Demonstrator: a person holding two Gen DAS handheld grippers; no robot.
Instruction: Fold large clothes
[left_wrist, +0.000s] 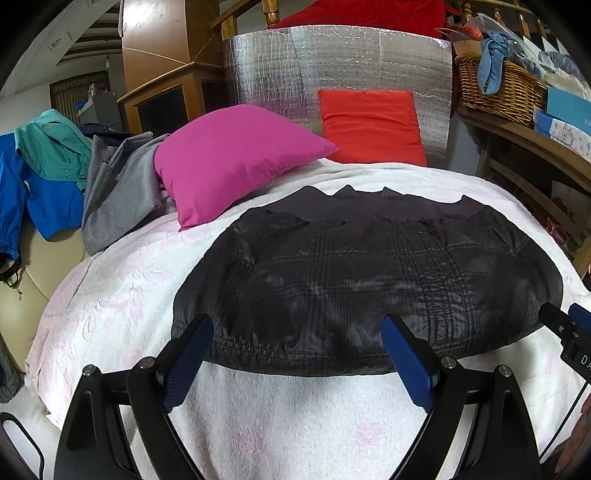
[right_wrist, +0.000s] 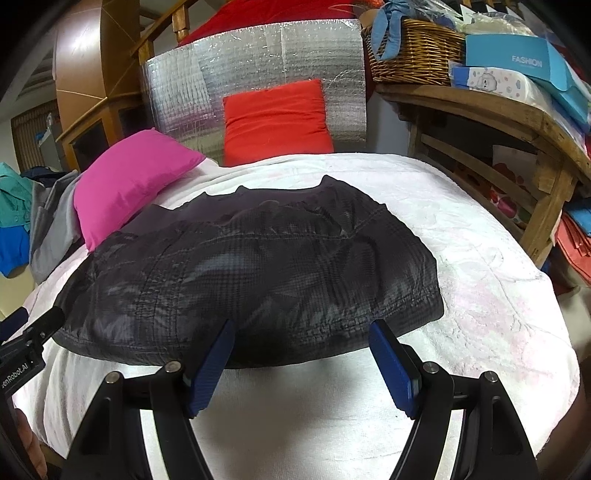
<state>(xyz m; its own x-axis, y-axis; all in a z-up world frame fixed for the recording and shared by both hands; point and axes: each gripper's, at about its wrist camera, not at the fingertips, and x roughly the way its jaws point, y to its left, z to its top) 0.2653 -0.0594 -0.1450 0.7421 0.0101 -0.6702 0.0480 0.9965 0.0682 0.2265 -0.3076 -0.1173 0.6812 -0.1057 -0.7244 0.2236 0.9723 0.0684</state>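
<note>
The near edge of the white blanket (left_wrist: 295, 424) is cut off behind the gripper frames. The left gripper (left_wrist: 297, 363) and right gripper (right_wrist: 301, 363) tilt down over the bed, jaws spread wide, holding nothing, fingertips at the near hem of a dark plaid jacket (left_wrist: 369, 284). It lies flat, long axis crosswise, collar end away. Beyond sit a pink cushion (left_wrist: 236, 158) and red cushion (left_wrist: 369, 125)
</note>
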